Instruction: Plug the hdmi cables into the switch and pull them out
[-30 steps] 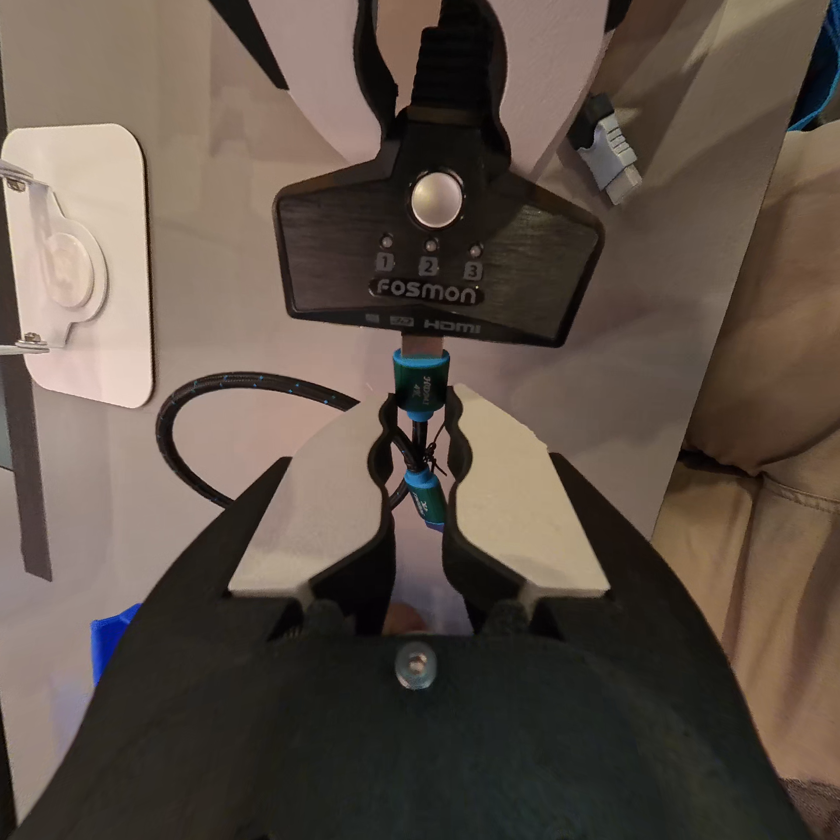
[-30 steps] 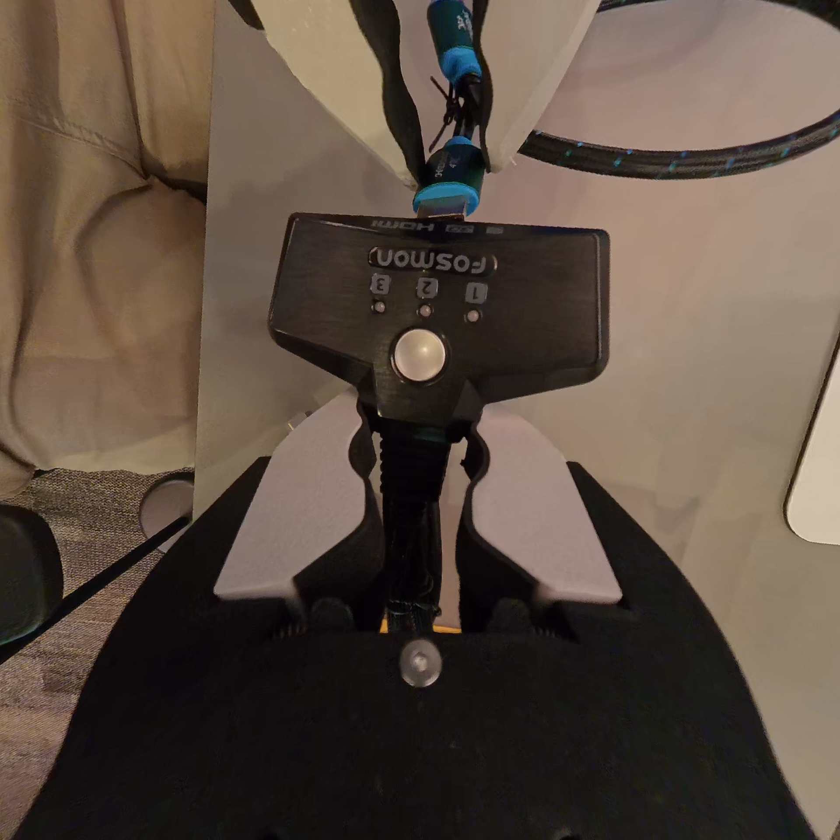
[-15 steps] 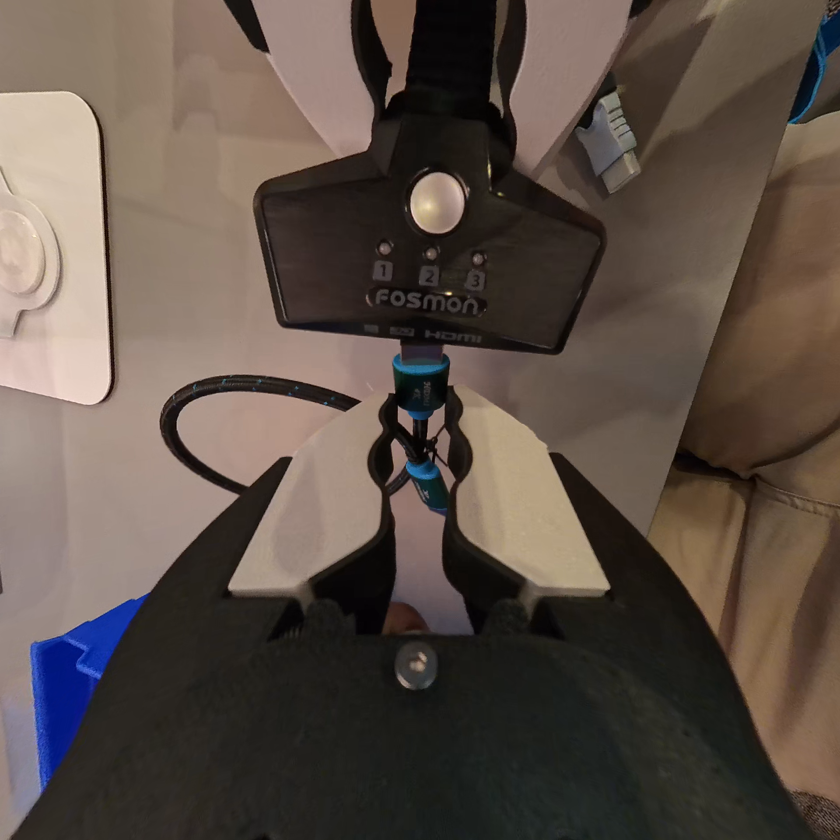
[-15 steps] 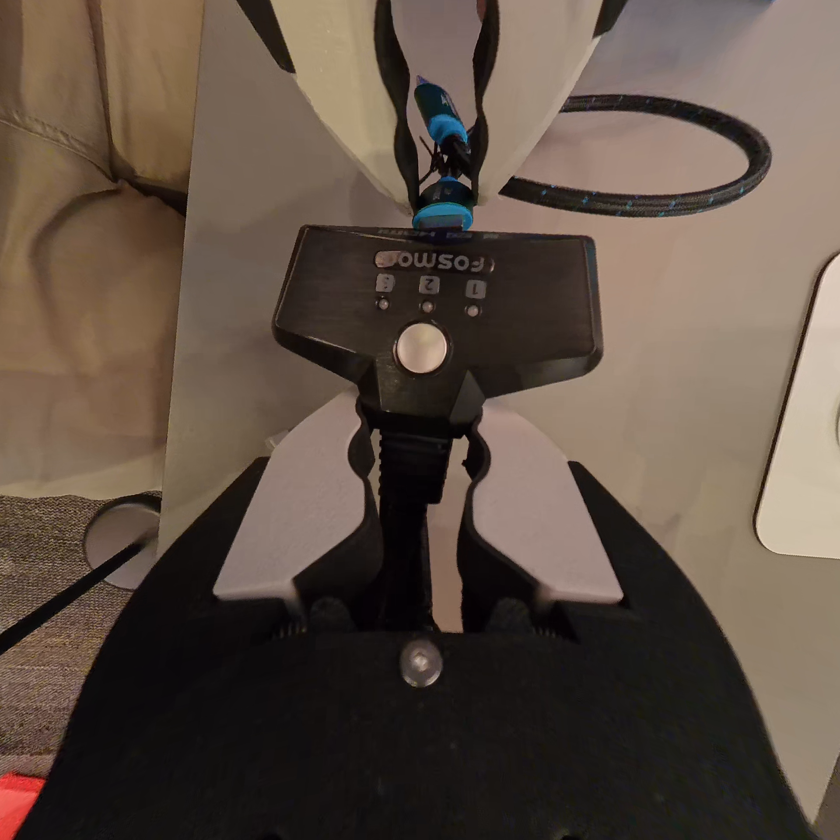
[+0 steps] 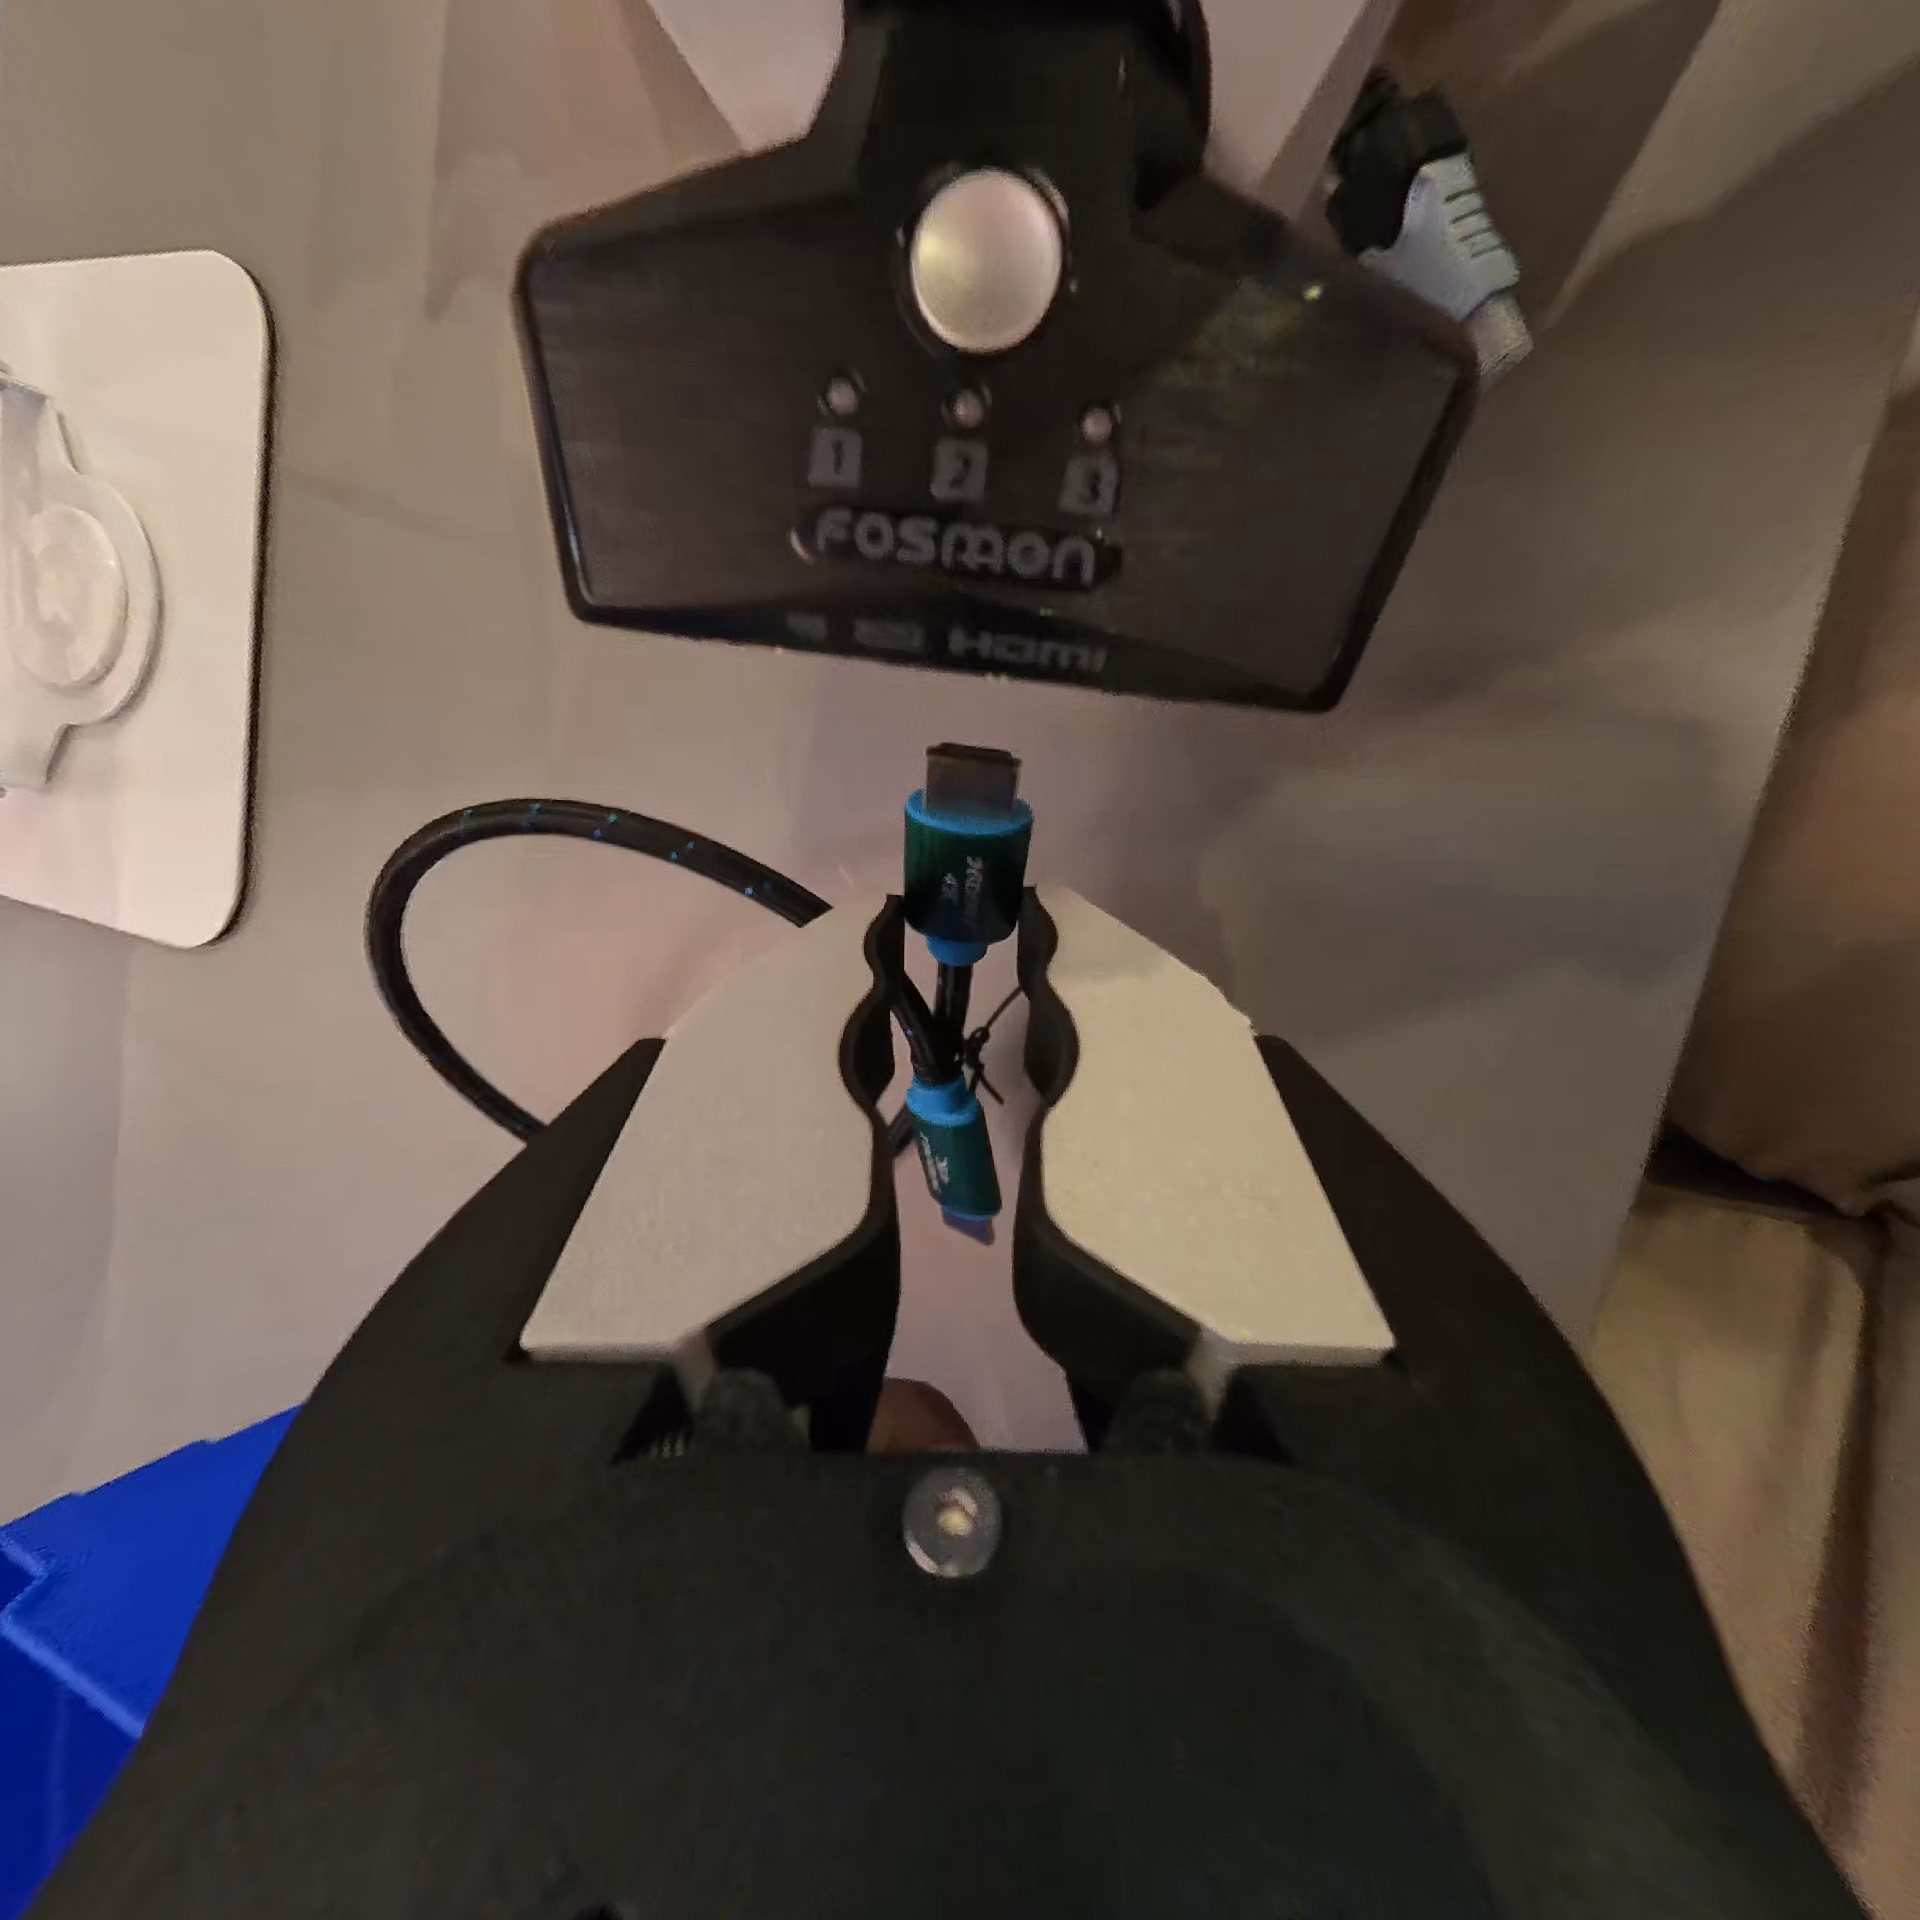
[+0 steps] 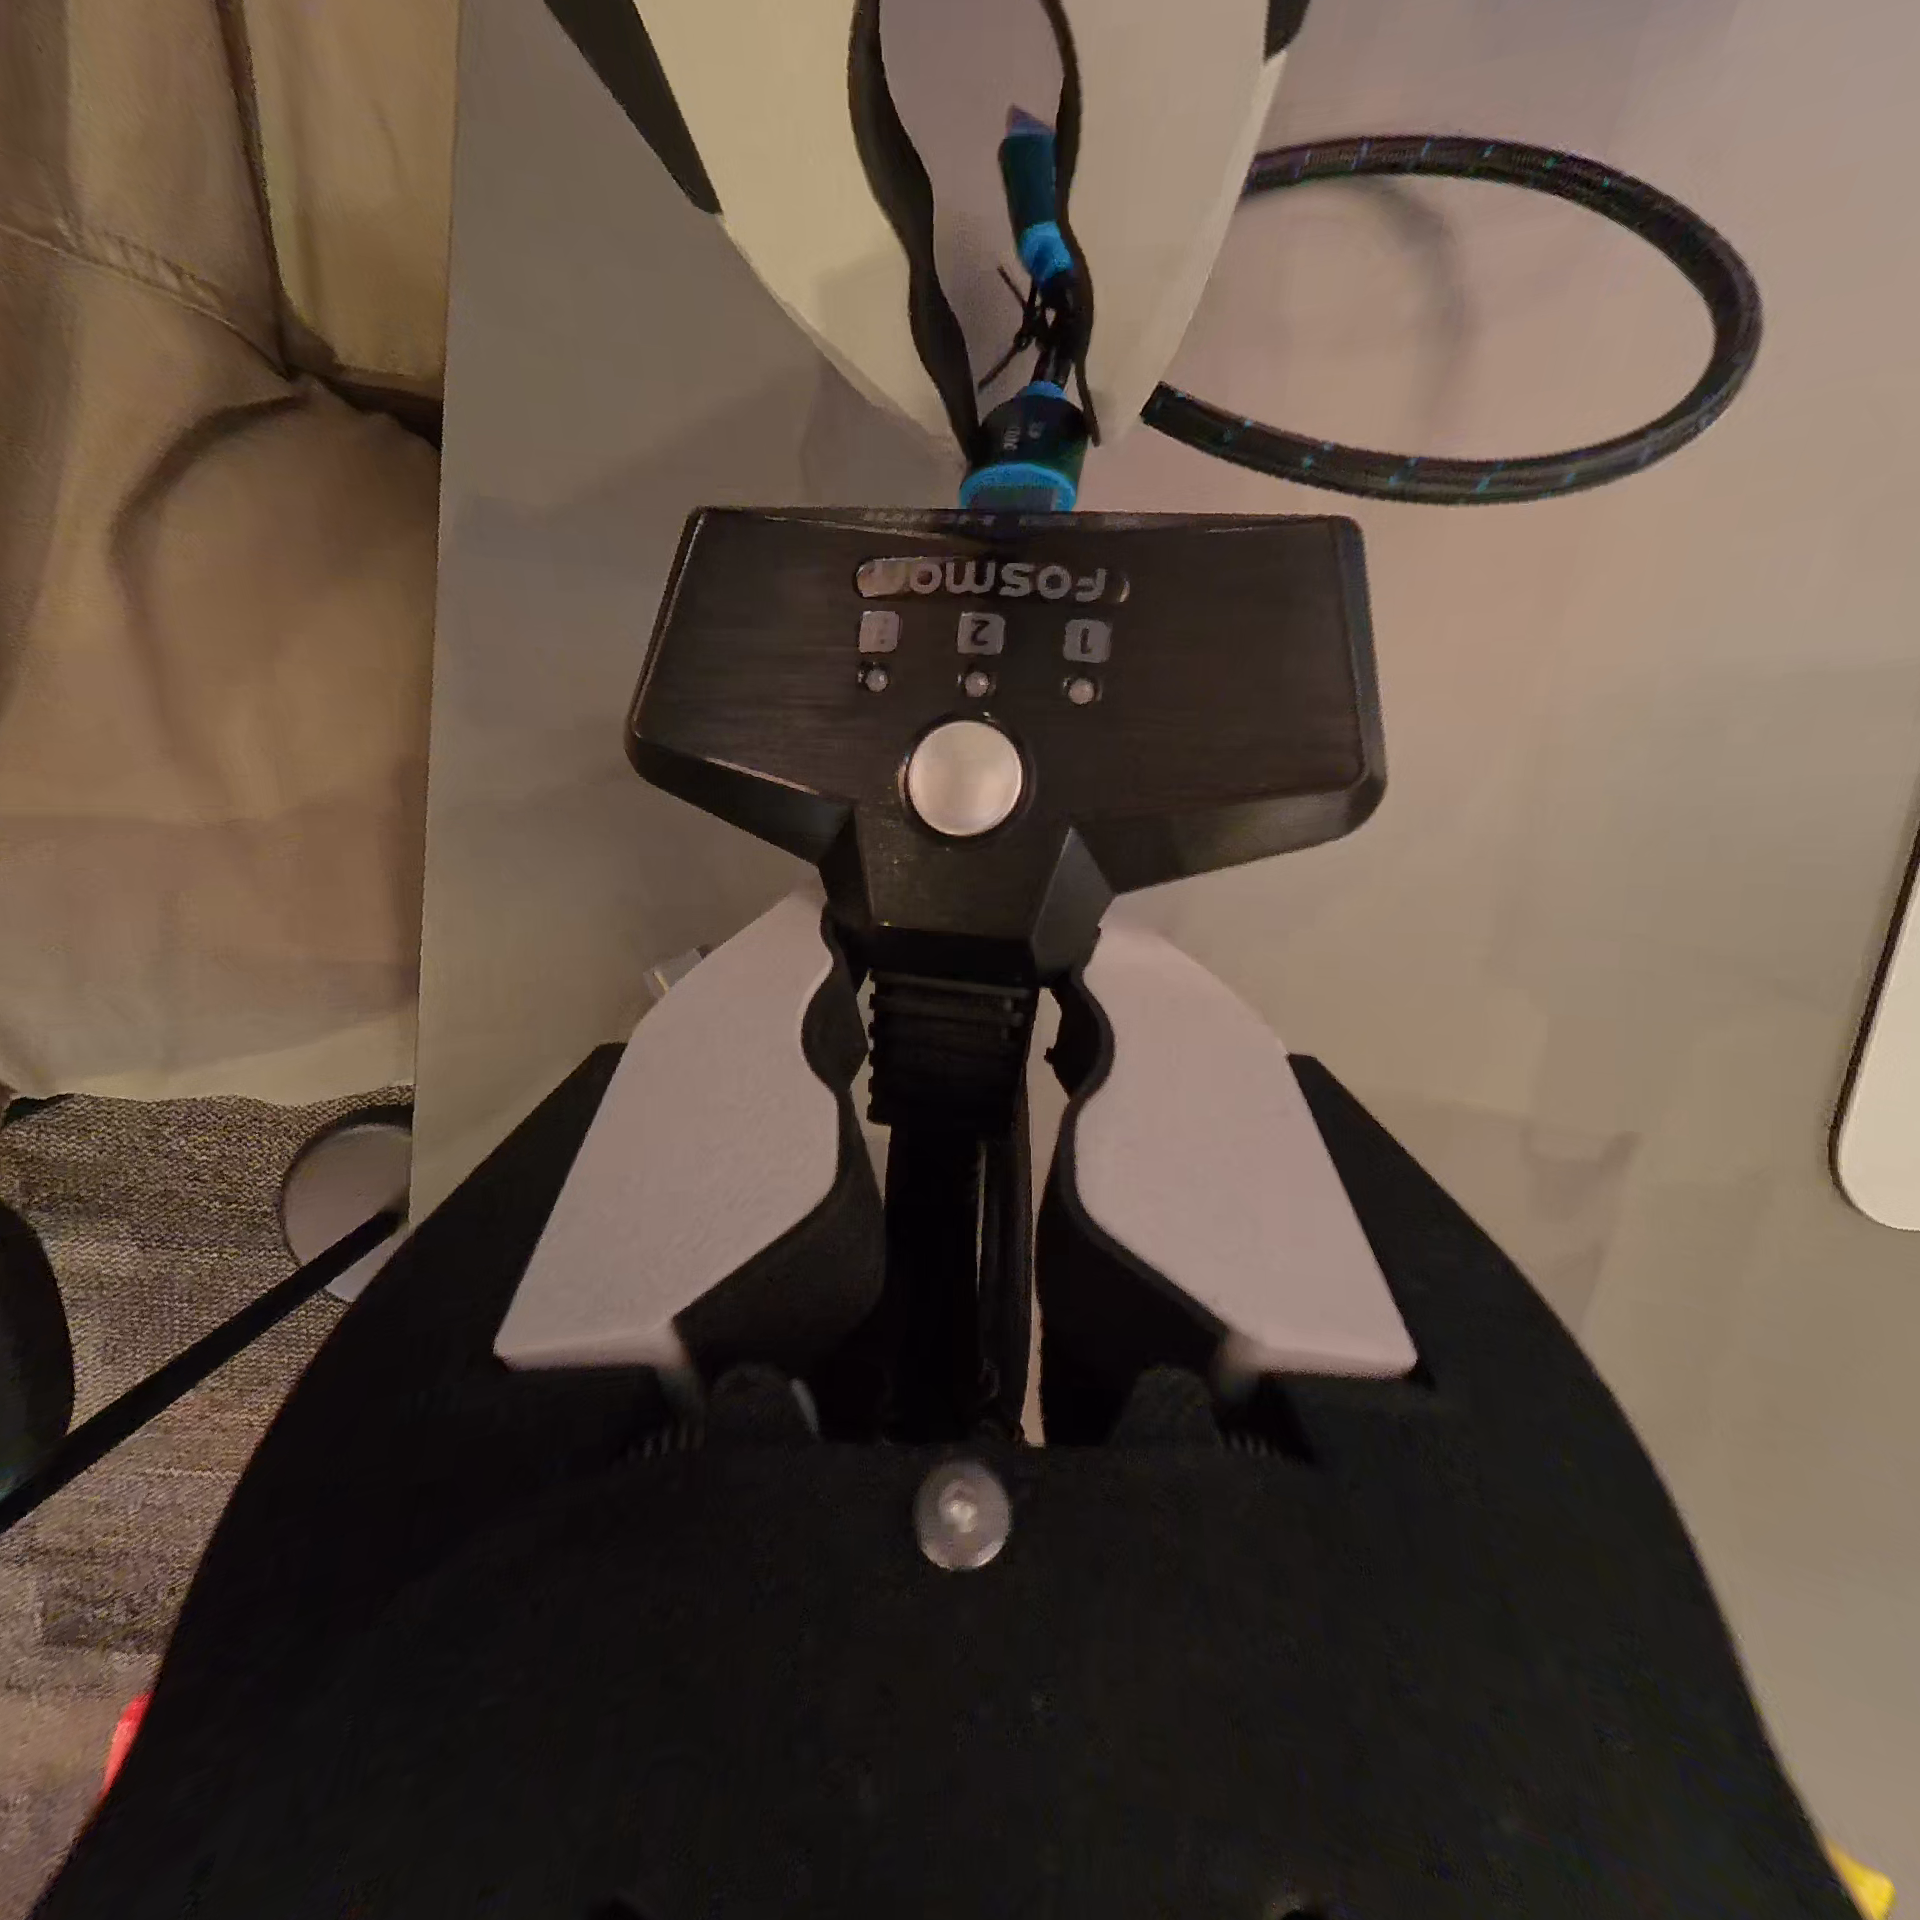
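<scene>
Half a second ago the metal tip of the plug (image 5: 968,852) sat inside the middle port on the near edge of the switch (image 5: 987,457). Now, in the left wrist view, the tip is fully out and a clear gap of grey table (image 5: 1351,935) shows between the tip and that edge. The switch has also moved up and looks larger in this view.

The left gripper (image 5: 961,920) pinches the teal and blue plug between its two fingertips. The long axis of the plug runs along the fingers, and the bare metal tip points straight at the middle port of the switch. The braided black cable (image 5: 488,862) makes a loop to the left of the gripper and comes back between the fingers, where the second teal plug (image 5: 956,1164) hangs tilted.

The right gripper (image 6: 961,971) is pressed on the ribbed black neck at the narrow end of the switch (image 6: 997,675). The wide edge with the ports faces away from it, toward the left gripper (image 6: 1023,416). In the right wrist view the body of the switch hides the gap, so the plug (image 6: 1023,457) seems to touch the edge.

A white pad (image 5: 135,592) lies on the table on the left, a grey and black connector (image 5: 1444,239) lies beyond the switch on the right, and a blue bin (image 5: 94,1662) is at the lower left corner.
</scene>
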`<state>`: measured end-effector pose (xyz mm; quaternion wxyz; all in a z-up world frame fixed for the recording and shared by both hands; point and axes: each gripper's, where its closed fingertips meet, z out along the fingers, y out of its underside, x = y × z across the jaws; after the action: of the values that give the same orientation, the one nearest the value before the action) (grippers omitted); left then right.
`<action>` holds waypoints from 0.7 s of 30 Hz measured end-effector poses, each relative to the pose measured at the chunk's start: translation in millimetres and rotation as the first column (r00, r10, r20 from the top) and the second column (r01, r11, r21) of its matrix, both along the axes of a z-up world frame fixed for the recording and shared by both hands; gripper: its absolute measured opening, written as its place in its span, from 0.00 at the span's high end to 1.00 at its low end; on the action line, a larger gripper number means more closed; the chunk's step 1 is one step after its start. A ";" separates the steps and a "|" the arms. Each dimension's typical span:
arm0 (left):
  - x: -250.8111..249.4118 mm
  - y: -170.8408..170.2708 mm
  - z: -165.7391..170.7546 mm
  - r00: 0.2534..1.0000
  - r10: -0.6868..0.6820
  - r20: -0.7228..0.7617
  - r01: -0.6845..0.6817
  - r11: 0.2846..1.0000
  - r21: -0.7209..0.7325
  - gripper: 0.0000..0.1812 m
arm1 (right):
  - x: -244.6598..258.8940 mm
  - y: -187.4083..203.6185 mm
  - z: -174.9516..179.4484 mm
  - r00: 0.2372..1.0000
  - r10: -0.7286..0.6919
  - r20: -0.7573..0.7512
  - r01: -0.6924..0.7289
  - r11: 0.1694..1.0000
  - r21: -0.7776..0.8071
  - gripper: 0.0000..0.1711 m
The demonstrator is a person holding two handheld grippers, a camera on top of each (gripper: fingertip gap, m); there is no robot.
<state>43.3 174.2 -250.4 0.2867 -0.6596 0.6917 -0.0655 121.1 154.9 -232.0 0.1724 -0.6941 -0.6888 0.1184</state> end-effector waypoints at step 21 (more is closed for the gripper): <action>-2.7 30.3 -45.9 0.990 -0.079 -0.116 0.121 0.901 0.417 0.96 | 11.3 -6.4 1.2 0.997 -0.037 -0.071 0.036 0.999 -0.008 0.81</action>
<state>40.5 204.5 -296.3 0.3855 -0.5478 0.7353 0.1029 132.4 148.5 -230.8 0.1965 -0.7026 -0.6691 0.1420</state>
